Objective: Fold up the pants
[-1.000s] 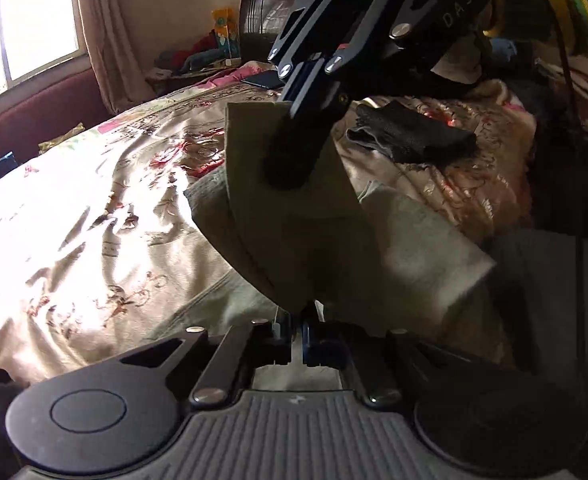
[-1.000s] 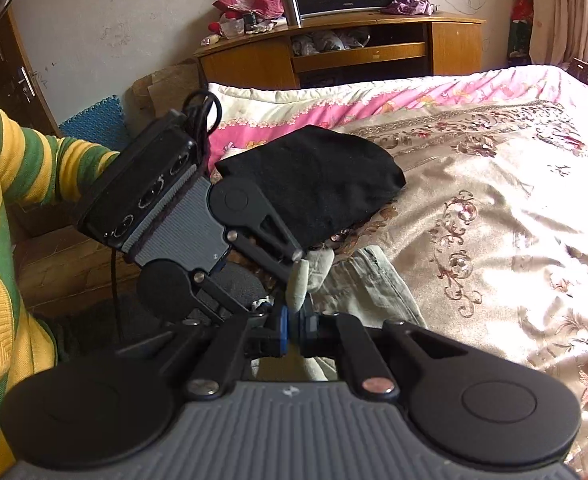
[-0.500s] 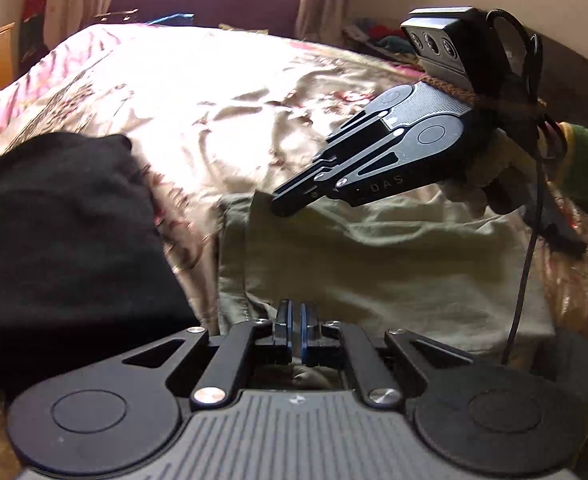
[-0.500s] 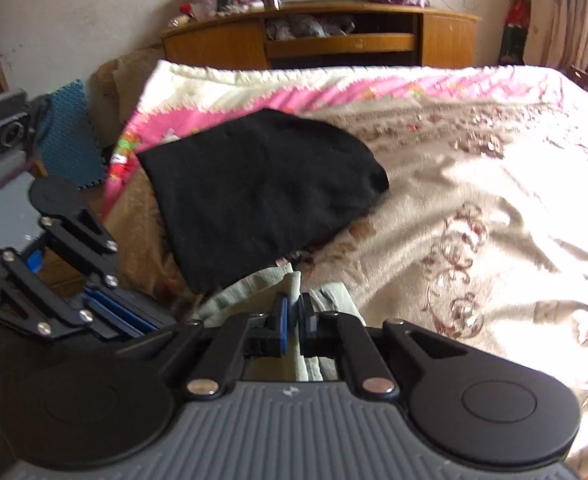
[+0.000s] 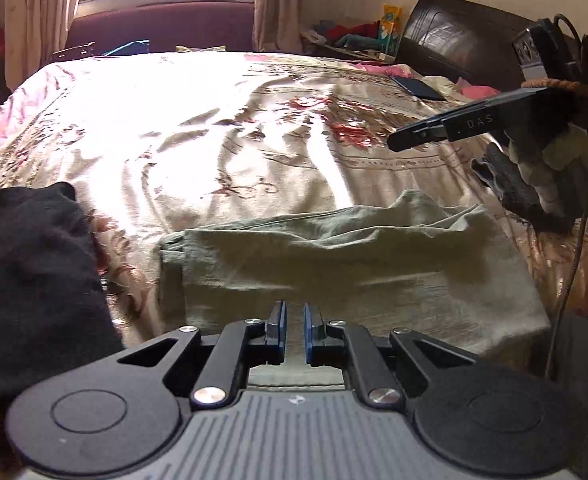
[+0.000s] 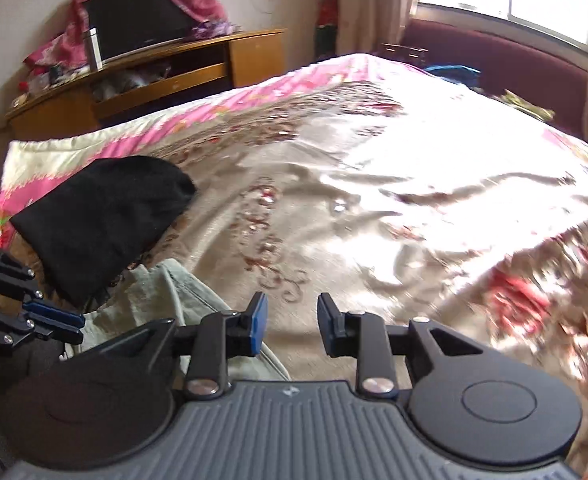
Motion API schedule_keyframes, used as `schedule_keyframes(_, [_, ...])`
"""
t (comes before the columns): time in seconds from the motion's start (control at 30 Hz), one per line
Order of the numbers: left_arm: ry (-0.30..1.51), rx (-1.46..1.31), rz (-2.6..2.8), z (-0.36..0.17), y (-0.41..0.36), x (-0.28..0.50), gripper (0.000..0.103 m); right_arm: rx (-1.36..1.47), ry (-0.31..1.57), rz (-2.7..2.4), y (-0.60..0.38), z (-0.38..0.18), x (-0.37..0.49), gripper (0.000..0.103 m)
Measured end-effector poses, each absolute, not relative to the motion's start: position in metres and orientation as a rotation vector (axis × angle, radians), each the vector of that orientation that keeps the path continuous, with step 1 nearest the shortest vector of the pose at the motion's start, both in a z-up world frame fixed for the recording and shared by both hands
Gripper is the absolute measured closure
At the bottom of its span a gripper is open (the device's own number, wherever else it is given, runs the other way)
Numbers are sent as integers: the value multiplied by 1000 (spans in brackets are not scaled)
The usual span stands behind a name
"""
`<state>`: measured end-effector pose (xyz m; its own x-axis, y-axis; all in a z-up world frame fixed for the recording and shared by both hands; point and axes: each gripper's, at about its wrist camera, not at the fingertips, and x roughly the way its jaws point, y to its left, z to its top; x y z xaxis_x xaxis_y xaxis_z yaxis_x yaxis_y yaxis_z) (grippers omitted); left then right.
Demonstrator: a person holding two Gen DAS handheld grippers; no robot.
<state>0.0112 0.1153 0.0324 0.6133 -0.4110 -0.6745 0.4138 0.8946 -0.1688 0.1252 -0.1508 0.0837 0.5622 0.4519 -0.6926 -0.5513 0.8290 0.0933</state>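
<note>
The olive-green pants [image 5: 354, 268] lie folded in a flat rectangle at the near edge of the bed, with a rumpled far edge. My left gripper [image 5: 294, 328] hovers over their near edge, its jaws a small gap apart and holding nothing. My right gripper [image 6: 290, 324] is open and empty above the bedspread, just right of the pants [image 6: 166, 300]. The right gripper also shows in the left wrist view [image 5: 398, 142], raised above the pants' far right corner. The left gripper shows at the left edge of the right wrist view [image 6: 60, 322].
A black garment [image 5: 26, 272] lies on the bed left of the pants; it also shows in the right wrist view [image 6: 102, 216]. The floral bedspread [image 5: 222, 136] stretches toward the window. A dark phone [image 5: 418, 88] lies near the headboard. A wooden TV cabinet [image 6: 142, 76] stands beyond the bed.
Both grippers held the pants shut and laid them down on the bed. Both have let go and opened; the right gripper has lifted and swung right.
</note>
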Motion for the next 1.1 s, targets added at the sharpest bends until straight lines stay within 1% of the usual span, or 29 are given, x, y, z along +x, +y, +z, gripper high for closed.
schedule_keyframes(0.07, [796,11,-521,27,95,12,78,-118,805,485,-187,78,105,73])
schedule_keyframes(0.17, [832,107,-607,22,57,11,73,-134,854,423,-222,63,82,72])
schedule_keyframes(0.23, [828,160,-634,23,40,8,72,-163,864,439,-236,55,77,72])
schedule_keyframes(0.3, [834,152,-644,23,27,13,70,-210,870,514,-236,51,75,71])
schedule_keyframes(0.37, [853,141,-643,20,16,18,68,-305,865,604,-226,45,72,62])
schedule_keyframes(0.4, [856,148,-644,18,9,18,68,-358,858,621,-221,40,72,53])
schedule_keyframes(0.43, [862,156,-646,15,3,19,68,-410,849,630,-217,33,71,51])
schedule_keyframes(0.47, [873,164,-649,11,-3,18,67,-435,842,645,-214,28,73,51])
schedule_keyframes(0.5, [885,172,-653,7,-8,18,66,-471,843,646,-211,21,78,54])
schedule_keyframes(0.57, [921,196,-647,-4,-17,16,64,-532,893,597,-208,6,89,84])
schedule_keyframes(0.6, [935,194,-638,-9,-20,14,62,-499,917,595,-214,5,96,96])
schedule_keyframes(0.63, [935,185,-635,-11,-21,11,61,-462,939,595,-222,6,101,99])
schedule_keyframes(0.7, [929,178,-642,-12,-25,9,54,-482,934,526,-232,9,105,99])
schedule_keyframes(0.73, [923,180,-652,-11,-26,9,54,-514,922,453,-238,9,107,101])
schedule_keyframes(0.77, [915,182,-658,-10,-27,9,54,-500,921,407,-244,11,108,100])
schedule_keyframes(0.8, [912,179,-657,-8,-27,11,54,-415,936,375,-257,18,107,98])
schedule_keyframes(0.83, [913,172,-657,-6,-25,12,54,-300,942,367,-269,27,101,92])
schedule_keyframes(0.9, [901,169,-653,-2,-20,13,54,-111,951,374,-286,40,78,91])
schedule_keyframes(0.97, [884,197,-637,0,-16,12,54,48,978,375,-298,42,52,81])
schedule_keyframes(1.0, [881,214,-629,-2,-15,12,54,158,994,382,-304,39,39,71])
schedule_keyframes(1.03, [885,212,-626,-3,-13,12,54,242,1016,386,-308,34,31,66])
schedule_keyframes(1.1, [900,186,-626,-4,-13,10,54,364,1033,393,-310,20,24,65])
